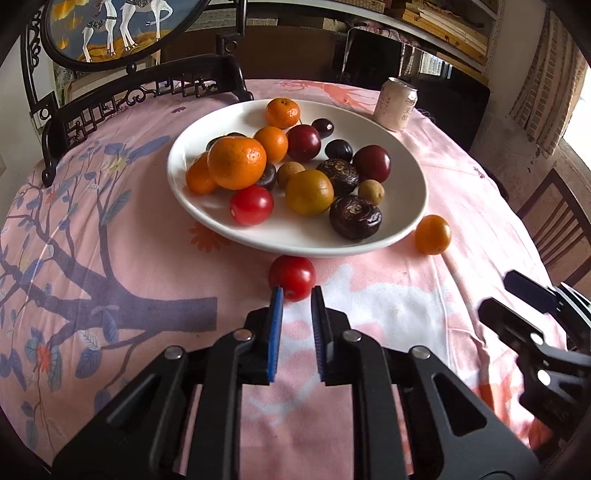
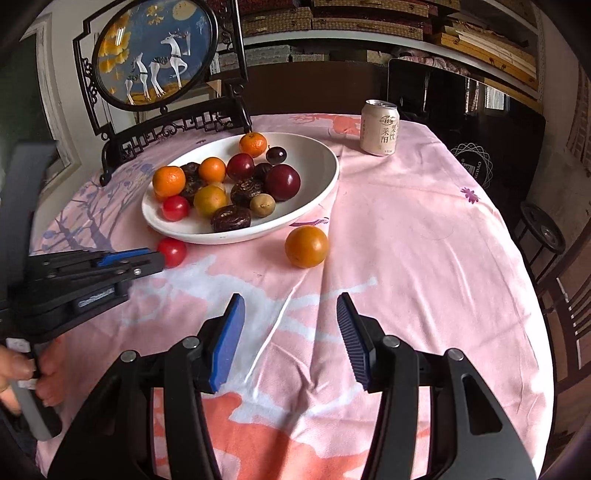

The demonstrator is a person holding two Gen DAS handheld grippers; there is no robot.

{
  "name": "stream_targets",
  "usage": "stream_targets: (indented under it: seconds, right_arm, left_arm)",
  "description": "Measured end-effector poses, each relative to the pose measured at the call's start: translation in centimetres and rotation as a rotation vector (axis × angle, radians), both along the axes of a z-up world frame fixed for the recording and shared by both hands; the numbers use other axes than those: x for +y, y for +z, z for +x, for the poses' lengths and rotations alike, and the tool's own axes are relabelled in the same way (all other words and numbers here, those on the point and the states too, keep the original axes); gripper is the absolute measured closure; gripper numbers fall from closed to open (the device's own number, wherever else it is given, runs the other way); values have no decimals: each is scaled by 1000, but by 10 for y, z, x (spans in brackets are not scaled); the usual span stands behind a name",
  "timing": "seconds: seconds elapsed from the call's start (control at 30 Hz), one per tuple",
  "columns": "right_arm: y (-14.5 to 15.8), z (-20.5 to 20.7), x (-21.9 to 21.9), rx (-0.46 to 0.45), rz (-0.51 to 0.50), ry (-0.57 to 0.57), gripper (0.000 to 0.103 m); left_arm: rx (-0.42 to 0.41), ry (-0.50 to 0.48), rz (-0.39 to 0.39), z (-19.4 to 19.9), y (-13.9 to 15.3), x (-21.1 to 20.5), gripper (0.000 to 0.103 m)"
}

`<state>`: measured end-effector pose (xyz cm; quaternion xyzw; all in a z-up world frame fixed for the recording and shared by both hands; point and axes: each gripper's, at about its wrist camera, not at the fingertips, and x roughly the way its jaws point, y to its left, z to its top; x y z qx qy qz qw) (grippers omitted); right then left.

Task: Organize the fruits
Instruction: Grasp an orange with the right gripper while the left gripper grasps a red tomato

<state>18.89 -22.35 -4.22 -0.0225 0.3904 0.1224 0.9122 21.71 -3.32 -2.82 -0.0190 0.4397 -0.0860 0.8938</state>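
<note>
A white plate [image 1: 207, 218] [image 2: 317, 177] holds several fruits: mandarins, dark plums, a red tomato, a yellow plum, brown water chestnuts and longans. A loose red tomato [image 1: 292, 277] [image 2: 173, 251] lies on the cloth just in front of the plate. My left gripper [image 1: 297, 295] [image 2: 157, 254] is open with its blue pads on either side of the tomato's near edge, not closed on it. A loose orange-yellow fruit [image 1: 433, 235] [image 2: 306, 246] lies right of the plate. My right gripper [image 2: 290, 302] [image 1: 496, 291] is open and empty, some way short of that fruit.
A beverage can [image 1: 396, 104] [image 2: 379, 127] stands at the table's far right. A dark carved frame with a deer picture [image 2: 155, 59] [image 1: 122, 29] stands at the far left. The round table has a pink floral cloth [image 2: 424, 240]. A wooden chair [image 1: 554, 221] is at right.
</note>
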Motion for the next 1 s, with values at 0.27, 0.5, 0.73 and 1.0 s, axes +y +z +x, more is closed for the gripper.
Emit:
stream_targets:
  seconds: [0.27, 0.5, 0.73, 1.0]
  right_arm:
    - [-29, 52, 28, 39, -154, 26, 51]
    - [-31, 68, 30, 35, -144, 3, 57]
    - [-24, 54, 18, 48, -80, -20, 68]
    - [-6, 18, 7, 29, 29, 6, 68]
  left_arm:
    - [17, -32, -51, -5, -2, 7, 87]
    - [14, -15, -56, -1, -4, 12, 72]
    - [16, 2, -51, 2, -8, 11, 59]
    - [37, 32, -41, 11, -17, 7, 60]
